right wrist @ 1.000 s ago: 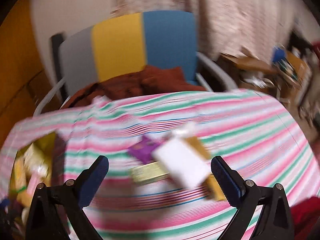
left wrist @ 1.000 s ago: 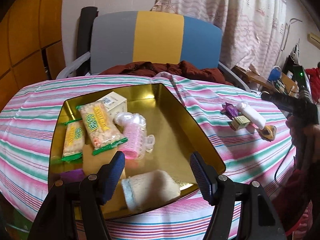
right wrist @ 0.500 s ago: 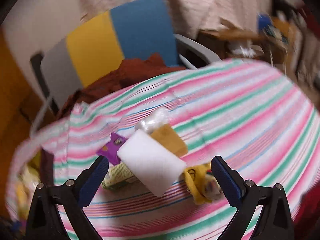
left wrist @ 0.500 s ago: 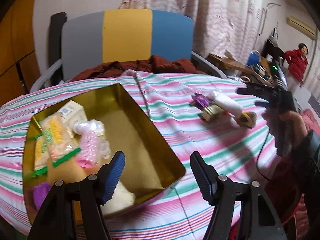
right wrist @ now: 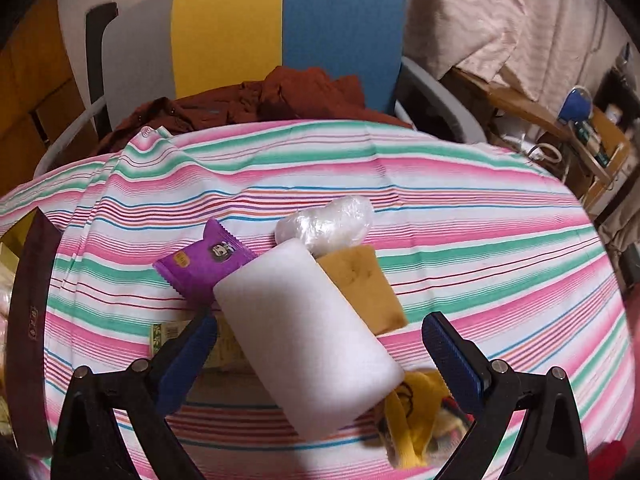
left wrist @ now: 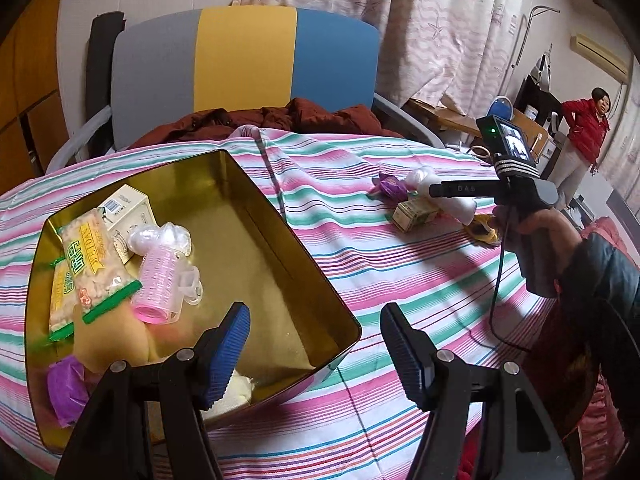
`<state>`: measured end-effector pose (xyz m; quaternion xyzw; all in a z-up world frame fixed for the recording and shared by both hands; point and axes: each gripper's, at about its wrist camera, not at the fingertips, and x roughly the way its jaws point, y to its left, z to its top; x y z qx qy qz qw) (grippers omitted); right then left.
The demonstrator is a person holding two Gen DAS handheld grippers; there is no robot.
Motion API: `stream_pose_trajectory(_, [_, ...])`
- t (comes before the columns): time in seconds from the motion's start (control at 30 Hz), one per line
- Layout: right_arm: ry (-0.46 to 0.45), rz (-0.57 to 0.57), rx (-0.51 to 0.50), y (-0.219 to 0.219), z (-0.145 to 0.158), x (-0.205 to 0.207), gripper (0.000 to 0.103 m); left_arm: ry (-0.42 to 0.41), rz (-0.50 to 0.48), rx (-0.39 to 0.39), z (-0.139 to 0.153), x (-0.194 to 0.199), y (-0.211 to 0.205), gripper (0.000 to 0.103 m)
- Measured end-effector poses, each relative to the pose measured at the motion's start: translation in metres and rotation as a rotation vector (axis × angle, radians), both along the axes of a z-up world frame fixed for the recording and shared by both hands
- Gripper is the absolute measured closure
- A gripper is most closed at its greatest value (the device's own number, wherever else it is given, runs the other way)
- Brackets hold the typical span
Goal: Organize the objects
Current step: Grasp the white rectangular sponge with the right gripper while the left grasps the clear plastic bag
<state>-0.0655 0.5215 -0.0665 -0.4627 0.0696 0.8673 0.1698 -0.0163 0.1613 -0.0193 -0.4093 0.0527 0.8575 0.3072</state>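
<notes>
A white foam block lies tilted at the centre of the right wrist view, on top of a small heap on the striped tablecloth. The right gripper hangs over it with its jaws spread wide, one blue pad on each side of the block and neither touching it. Under and around the block sit a purple snack packet at its upper left, a clear plastic bundle above, a tan sponge at its right, a small green-printed box at lower left, and a yellow item, blurred, at the bottom. Bare cloth lies open to the right and above the heap.

In the left wrist view the left gripper is spread open and empty over the near right corner of a gold tin. The tin's right half is bare; its left half holds a Weidan snack bag, a pink hair roller and a white carton. A striped chair with a dark red garment stands beyond the table, before patterned curtains.
</notes>
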Motion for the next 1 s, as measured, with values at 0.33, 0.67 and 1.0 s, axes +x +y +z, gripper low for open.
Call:
stream_pose_trajectory(0.33, [-0.047,0.080,-0.008,-0.010,-0.008,-0.006,0.026,-0.003,-0.018,-0.004,-0.002,0.001,0.008,0.034])
stream_pose_trajectory(0.67, [0.099,0.106,-0.118,-0.008,0.026,0.019,0.040,0.022,-0.021,-0.013,0.011,0.003,0.011,0.034])
stream_pose_trajectory(1.0, [0.359,-0.186,-0.295,0.052,0.060,0.063,0.040,0.061,-0.116,-0.033,0.037,-0.014,0.064,0.034])
